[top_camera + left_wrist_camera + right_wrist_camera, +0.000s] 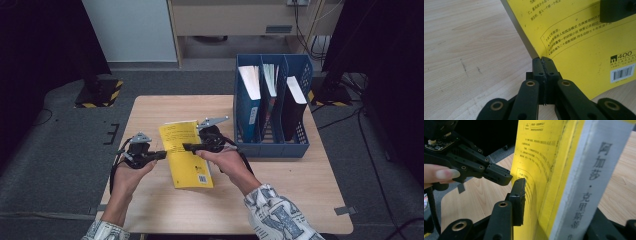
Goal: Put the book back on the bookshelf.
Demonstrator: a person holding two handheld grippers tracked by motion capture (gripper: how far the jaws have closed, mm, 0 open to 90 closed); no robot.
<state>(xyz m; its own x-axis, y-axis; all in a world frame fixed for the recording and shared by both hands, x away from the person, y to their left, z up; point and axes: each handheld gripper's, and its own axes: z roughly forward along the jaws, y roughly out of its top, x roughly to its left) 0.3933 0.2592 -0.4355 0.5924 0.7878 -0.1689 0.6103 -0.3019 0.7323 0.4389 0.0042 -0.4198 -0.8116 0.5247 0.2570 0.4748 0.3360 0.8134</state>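
Observation:
A yellow book (187,160) lies on the wooden table (295,185), its back cover with a barcode facing up. My right gripper (187,146) reaches in from the book's right side and is shut on it. In the right gripper view the grey spine of the book (584,185) stands between the jaws of the right gripper (556,195). One pad lies on the yellow cover and the other is hidden behind the book. My left gripper (161,154) is shut with nothing in it. Its tips (542,60) touch the left edge of the book (579,50).
A blue three-slot file holder (272,145) with books standing in it sits at the table's back right, close behind the right hand. Bare tabletop lies left of and in front of the book. Dark floor surrounds the table.

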